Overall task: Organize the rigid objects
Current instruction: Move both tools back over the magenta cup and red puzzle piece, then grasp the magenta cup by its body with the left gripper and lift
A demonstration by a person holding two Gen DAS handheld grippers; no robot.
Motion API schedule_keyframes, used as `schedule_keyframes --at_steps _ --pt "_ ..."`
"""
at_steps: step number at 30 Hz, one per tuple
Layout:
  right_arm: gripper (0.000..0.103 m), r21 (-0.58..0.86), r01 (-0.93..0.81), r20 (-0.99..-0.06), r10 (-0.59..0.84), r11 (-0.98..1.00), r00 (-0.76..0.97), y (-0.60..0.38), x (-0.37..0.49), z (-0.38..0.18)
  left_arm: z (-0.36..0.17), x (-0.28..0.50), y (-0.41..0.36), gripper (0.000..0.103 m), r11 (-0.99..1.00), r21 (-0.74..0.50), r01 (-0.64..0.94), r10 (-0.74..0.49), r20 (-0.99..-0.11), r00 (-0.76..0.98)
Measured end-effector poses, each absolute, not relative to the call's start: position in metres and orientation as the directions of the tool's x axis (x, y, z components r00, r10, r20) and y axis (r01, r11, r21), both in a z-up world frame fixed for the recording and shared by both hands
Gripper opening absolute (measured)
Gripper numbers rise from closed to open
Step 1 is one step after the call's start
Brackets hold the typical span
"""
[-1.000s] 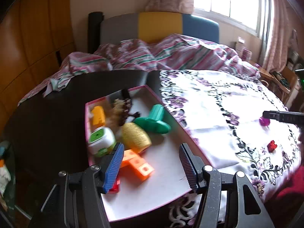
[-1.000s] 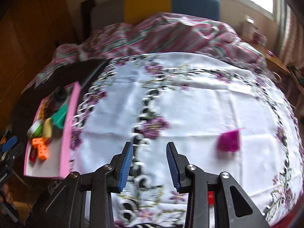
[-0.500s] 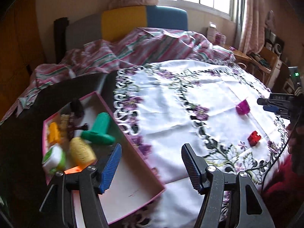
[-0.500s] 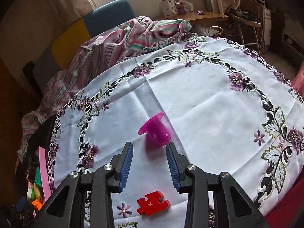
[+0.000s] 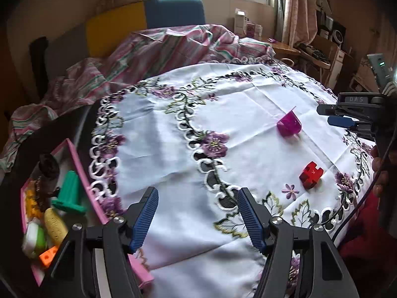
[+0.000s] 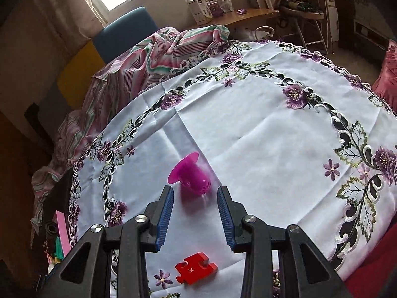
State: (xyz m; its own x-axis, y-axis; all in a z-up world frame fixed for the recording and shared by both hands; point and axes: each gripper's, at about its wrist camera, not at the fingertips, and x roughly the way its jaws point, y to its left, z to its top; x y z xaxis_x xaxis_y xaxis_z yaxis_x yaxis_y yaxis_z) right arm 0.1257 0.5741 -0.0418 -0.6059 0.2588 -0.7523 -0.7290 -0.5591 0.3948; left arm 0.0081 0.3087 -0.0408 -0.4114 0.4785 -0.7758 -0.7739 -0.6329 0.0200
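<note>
A magenta perforated cup (image 6: 192,176) lies on its side on the white embroidered tablecloth (image 6: 260,136). My right gripper (image 6: 195,188) hovers just short of the cup, open, with nothing between its pads. A red puzzle piece (image 6: 196,269) lies flat below its fingers. In the left wrist view the cup (image 5: 289,125) and the puzzle piece (image 5: 310,173) lie at the right, with the right gripper (image 5: 325,115) beside the cup. My left gripper (image 5: 198,191) is open and empty over the cloth's near edge. A pink tray (image 5: 79,164) holding several toys sits at the left.
The tray holds a green piece (image 5: 70,193), a yellow corn-shaped toy (image 5: 54,223) and an orange block (image 5: 48,255). A striped cloth (image 5: 161,49) is heaped behind the table. A person's hand (image 5: 379,171) is at the right edge. A desk (image 6: 248,15) stands behind.
My left gripper swung right, from over the tray to over the tablecloth, and its jaws widened slightly. My right gripper rolled and closed in on the magenta cup, then held still.
</note>
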Motion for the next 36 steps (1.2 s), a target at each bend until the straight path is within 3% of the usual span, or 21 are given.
schedule_keyframes --at_steps 12,22,29,32,34,36 --pt "0.036 0.488 -0.775 -0.726 0.305 -0.402 -0.616 0.598 0.155 -0.044 -0.053 0.0 0.396 0.068 -0.52 -0.109 -0.847 0.548 -0.803 -0.233" --pt "0.036 0.543 -0.757 -0.701 0.3 -0.364 -0.647 0.603 0.162 -0.045 -0.064 -0.001 0.491 0.068 -0.474 -0.331 -0.816 0.575 -0.818 -0.002" --pt "0.037 0.553 -0.744 -0.69 0.295 -0.375 -0.661 0.601 0.16 -0.043 -0.08 -0.007 0.538 0.068 -0.518 -0.328 -0.79 0.542 -0.841 -0.007" --pt "0.037 0.551 -0.75 -0.687 0.311 -0.365 -0.656 0.602 0.163 -0.042 -0.088 -0.011 0.549 0.065 -0.538 -0.321 -0.779 0.527 -0.85 -0.013" --pt "0.037 0.565 -0.745 -0.683 0.305 -0.355 -0.663 0.603 0.165 -0.043 -0.093 -0.012 0.554 0.052 -0.536 -0.322 -0.78 0.518 -0.855 -0.003" --pt "0.037 0.56 -0.749 -0.69 0.302 -0.354 -0.658 0.604 0.164 -0.045 -0.093 -0.009 0.553 0.052 -0.519 -0.31 -0.797 0.528 -0.849 -0.013"
